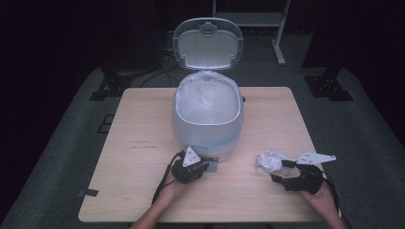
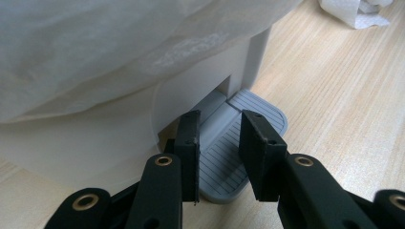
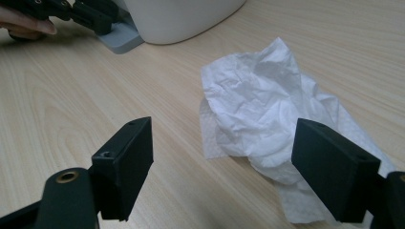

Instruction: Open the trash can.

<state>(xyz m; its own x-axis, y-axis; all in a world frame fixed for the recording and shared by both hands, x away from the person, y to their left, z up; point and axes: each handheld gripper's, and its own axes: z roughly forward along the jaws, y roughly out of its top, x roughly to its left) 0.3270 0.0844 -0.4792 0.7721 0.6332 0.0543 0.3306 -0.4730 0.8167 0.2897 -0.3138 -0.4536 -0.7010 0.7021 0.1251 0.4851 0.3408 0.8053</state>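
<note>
My left fingers press on the bin's pedal, slightly parted; my right fingers stand released around the crumpled tissue.

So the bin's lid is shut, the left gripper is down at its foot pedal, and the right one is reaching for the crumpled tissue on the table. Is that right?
Not quite: the lid is up, standing open behind the bin, as the high view shows. The rest holds: the left gripper is at the grey pedal, and the right gripper, jaws wide apart, is reaching for the crumpled tissue on the table.
</note>
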